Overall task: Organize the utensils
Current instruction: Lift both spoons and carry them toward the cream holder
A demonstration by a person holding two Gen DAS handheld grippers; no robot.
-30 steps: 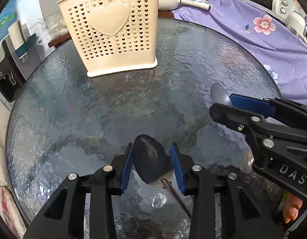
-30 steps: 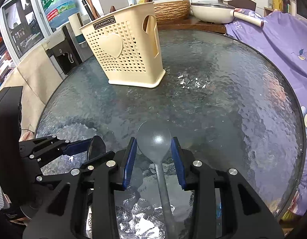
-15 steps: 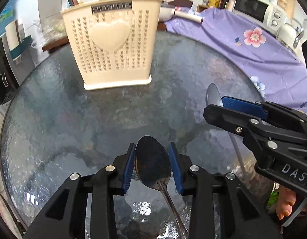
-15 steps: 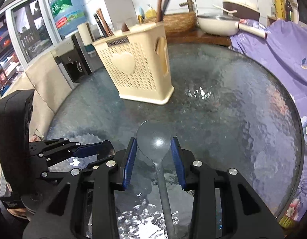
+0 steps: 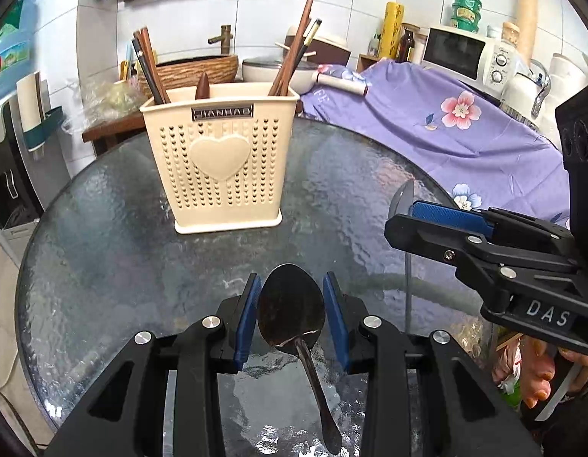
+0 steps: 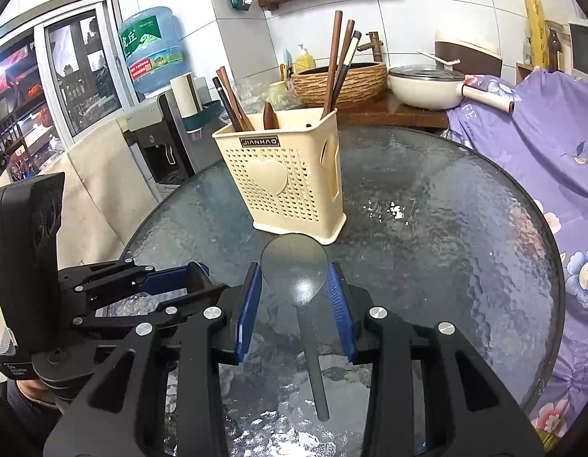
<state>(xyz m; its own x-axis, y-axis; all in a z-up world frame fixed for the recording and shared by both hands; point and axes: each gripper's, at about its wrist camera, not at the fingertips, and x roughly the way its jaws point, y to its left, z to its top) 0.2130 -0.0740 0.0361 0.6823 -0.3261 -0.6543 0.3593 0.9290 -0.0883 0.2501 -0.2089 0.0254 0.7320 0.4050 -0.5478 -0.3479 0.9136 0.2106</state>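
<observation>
My left gripper (image 5: 292,314) is shut on a dark metal spoon (image 5: 290,306), bowl forward, handle hanging down. My right gripper (image 6: 295,304) is shut on a grey spoon (image 6: 295,272), bowl forward; it also shows in the left wrist view (image 5: 404,200). Both are held above the round glass table (image 5: 103,236). A cream perforated utensil holder (image 5: 219,160) with a heart stands upright on the table's far side, ahead of both grippers, with chopsticks (image 5: 294,49) and a dark utensil tip standing in it. The holder also shows in the right wrist view (image 6: 290,182).
A purple flowered cloth (image 5: 446,129) covers the surface to the right of the table. A water dispenser (image 6: 156,141) stands at the left. A basket, a pan (image 6: 427,83) and a microwave (image 5: 465,53) sit behind.
Both grippers have risen and tilted up with their spoons, so the holder's top and the back wall now show. The holder has not moved.
</observation>
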